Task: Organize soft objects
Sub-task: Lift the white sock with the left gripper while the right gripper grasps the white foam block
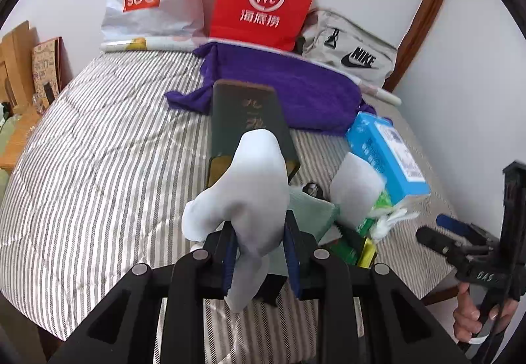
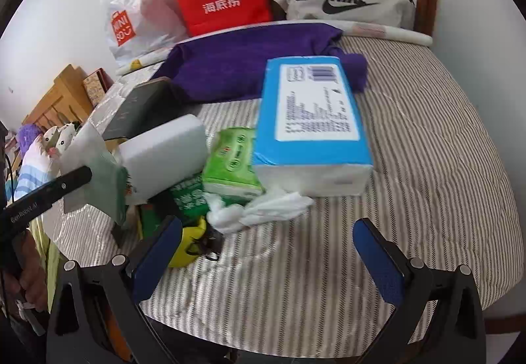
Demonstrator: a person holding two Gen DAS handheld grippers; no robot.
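Gripping: left gripper [image 1: 261, 252] pinches white sock [image 1: 250, 196]
Right gripper [image 2: 268, 252]: wide open, empty
Risk: limp sock slips from the thin pinch, or drags the clutter

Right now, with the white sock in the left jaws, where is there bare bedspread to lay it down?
Free: the wide striped quilt left of the dark green book, and the strip right of the blue tissue pack toward the bed's edge. Crowded: around the white foam block and green packets.

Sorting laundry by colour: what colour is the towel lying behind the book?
Purple towel, clearest in the left wrist view.
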